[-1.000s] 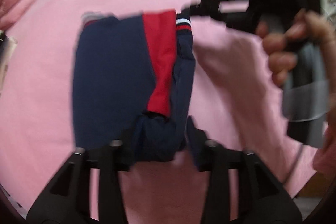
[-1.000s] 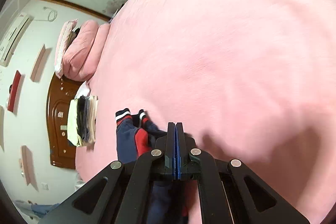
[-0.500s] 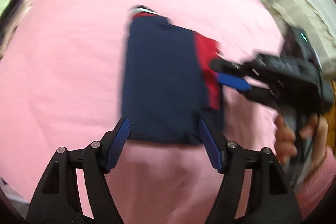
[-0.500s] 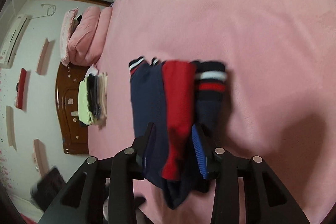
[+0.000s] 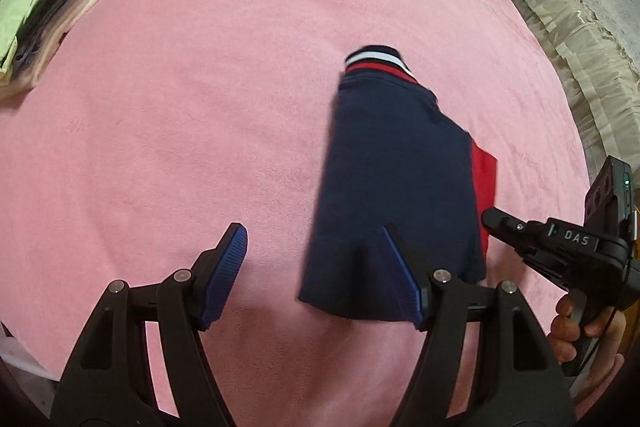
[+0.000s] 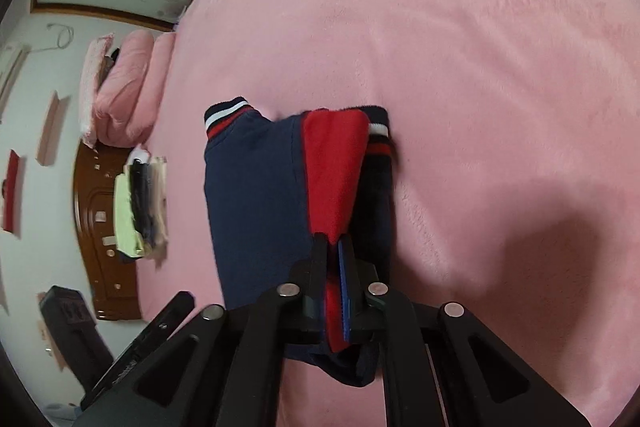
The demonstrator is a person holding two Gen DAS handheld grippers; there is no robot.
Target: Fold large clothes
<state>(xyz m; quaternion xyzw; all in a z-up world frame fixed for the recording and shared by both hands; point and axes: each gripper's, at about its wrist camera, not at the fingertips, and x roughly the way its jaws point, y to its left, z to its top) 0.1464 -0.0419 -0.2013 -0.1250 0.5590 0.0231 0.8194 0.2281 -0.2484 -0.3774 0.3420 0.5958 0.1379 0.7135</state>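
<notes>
A folded navy and red garment with a striped red, white and navy cuff lies on the pink blanket. My left gripper is open; its right finger rests on the garment's near edge, its left finger over bare blanket. My right gripper is shut on the garment's red panel and shows in the left wrist view at the garment's right edge. The garment also fills the middle of the right wrist view.
A stack of folded clothes sits at the blanket's far left, also in the right wrist view. Pink pillows and a wooden headboard lie beyond. A beige lace-covered sofa stands at right.
My left gripper has let go of the garment and moved left, so the garment now sits to its right. My right gripper has closed on the red panel.
</notes>
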